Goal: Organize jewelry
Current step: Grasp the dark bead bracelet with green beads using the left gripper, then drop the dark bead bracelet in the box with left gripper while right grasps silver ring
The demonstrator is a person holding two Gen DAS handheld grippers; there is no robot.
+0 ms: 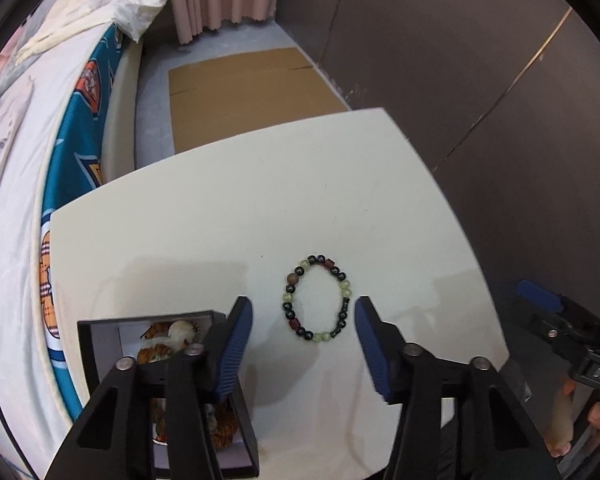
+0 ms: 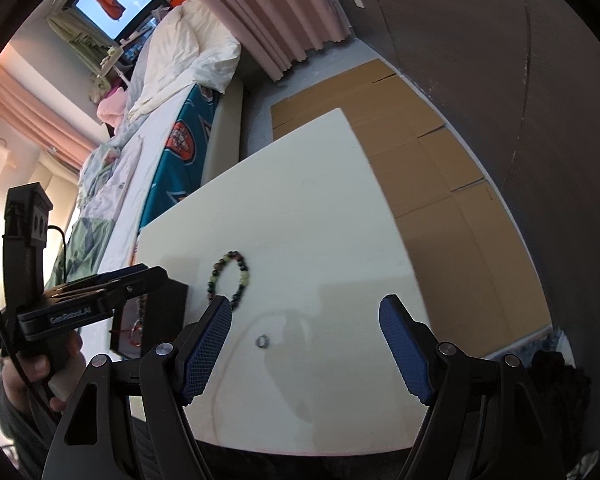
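While both grippers hang with jaws spread and empty, the left gripper (image 1: 304, 344) frames the beaded bracelet (image 1: 317, 297) lying flat mid-desk (image 1: 228, 216), beside the black jewelry box (image 1: 100, 344) at the left edge; the right gripper (image 2: 306, 344) hovers over a small ring (image 2: 263, 341).

Jewelry box (image 1: 100, 344) contents half hidden behind left claw (image 1: 302, 344); ring (image 2: 263, 341) tiny.
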